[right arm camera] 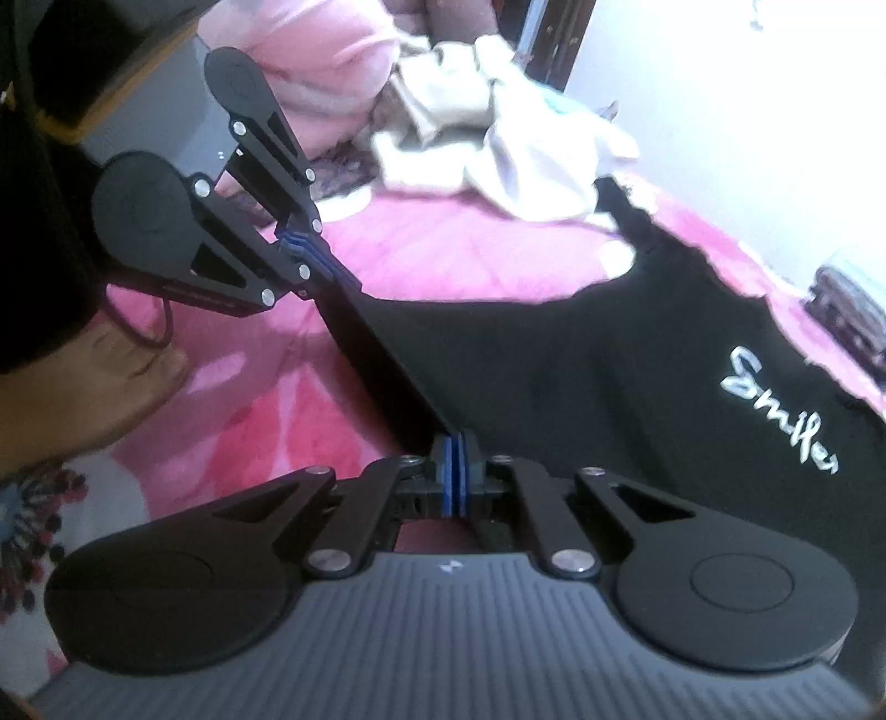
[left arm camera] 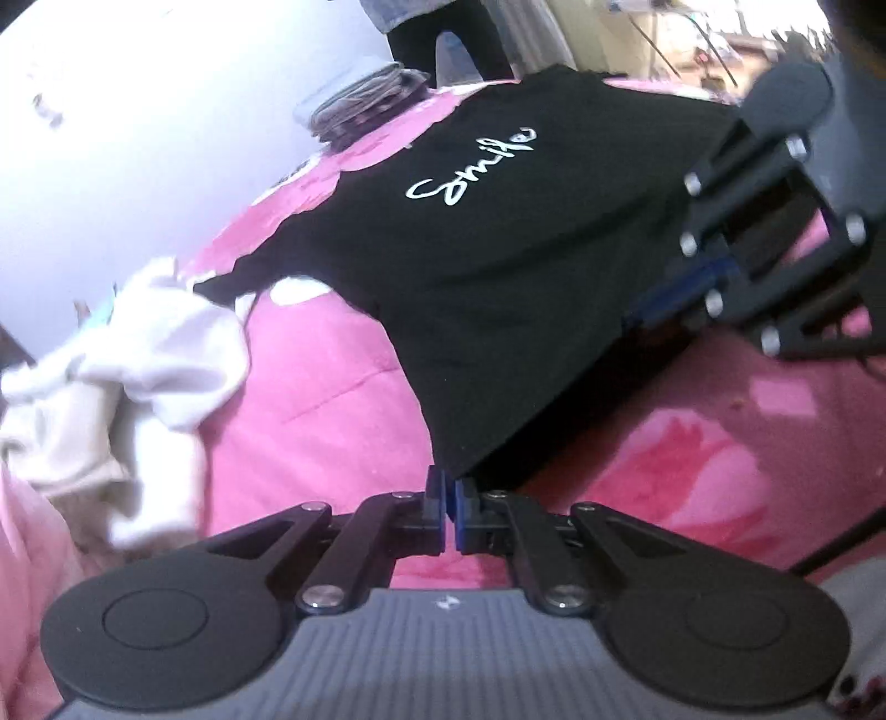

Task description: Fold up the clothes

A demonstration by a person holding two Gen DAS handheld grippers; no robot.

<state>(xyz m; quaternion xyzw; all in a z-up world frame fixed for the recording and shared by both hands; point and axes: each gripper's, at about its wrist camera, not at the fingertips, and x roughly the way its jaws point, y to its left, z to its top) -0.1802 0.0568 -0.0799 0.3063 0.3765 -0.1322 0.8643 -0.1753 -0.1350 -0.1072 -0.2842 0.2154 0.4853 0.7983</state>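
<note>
A black T-shirt [left arm camera: 470,249] with white "Smile" script lies spread on a pink bedspread [left arm camera: 332,376]. My left gripper [left arm camera: 449,487] is shut on the near corner of the shirt's hem, which is drawn up off the bed. In the same view my right gripper [left arm camera: 637,313] is at the right, shut on the hem's other corner. In the right wrist view the right gripper [right arm camera: 457,448] pinches the T-shirt [right arm camera: 609,376] at bottom centre. The left gripper [right arm camera: 326,266] holds the hem at upper left, and the hem runs taut between them.
A crumpled pile of white clothes [left arm camera: 138,354] [right arm camera: 498,149] lies beside the shirt's sleeve. A clear container of dark cables [left arm camera: 365,94] [right arm camera: 847,310] stands past the collar by the white wall. A pink blanket [right arm camera: 310,61] is bunched behind the pile. A person's dark legs [left arm camera: 437,33] stand at the far edge.
</note>
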